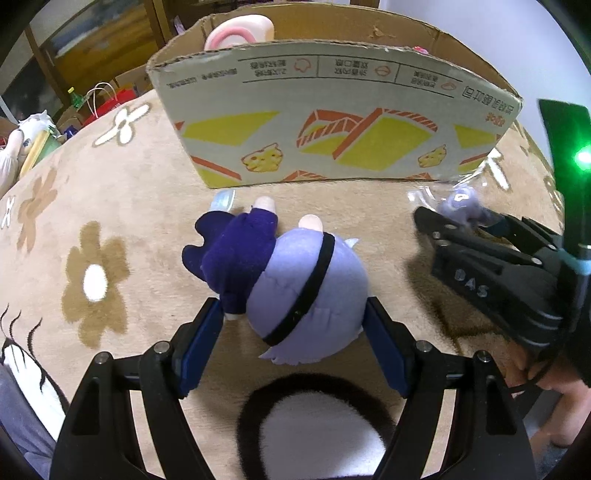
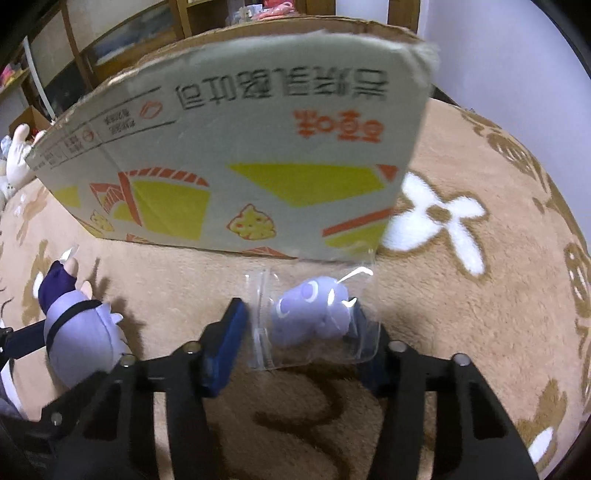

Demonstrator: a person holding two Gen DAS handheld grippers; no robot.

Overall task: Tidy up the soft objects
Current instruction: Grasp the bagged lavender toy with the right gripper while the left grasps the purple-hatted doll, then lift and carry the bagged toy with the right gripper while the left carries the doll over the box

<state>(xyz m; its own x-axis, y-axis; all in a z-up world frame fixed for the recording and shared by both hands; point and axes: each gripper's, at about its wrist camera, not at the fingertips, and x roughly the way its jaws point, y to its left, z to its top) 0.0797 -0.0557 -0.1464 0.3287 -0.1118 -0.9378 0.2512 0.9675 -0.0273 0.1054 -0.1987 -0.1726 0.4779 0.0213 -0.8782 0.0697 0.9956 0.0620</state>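
Observation:
A plush doll (image 1: 291,284) with a lilac head, a black band and a dark purple outfit lies on the tan rug. My left gripper (image 1: 295,314) is open, with its blue pads on either side of the doll's head. The doll also shows at the left in the right wrist view (image 2: 79,332). A small lilac plush in a clear plastic bag (image 2: 314,314) lies in front of the cardboard box (image 2: 258,155). My right gripper (image 2: 299,317) is open around the bag, the right pad touching it. The right gripper shows in the left wrist view (image 1: 480,251).
The box (image 1: 332,122) stands open-topped just beyond both toys, with a pink plush (image 1: 240,29) inside. The flower-patterned rug (image 1: 92,206) spreads all around. Bags and white plush toys (image 1: 22,144) sit at the far left. Wooden shelving stands behind.

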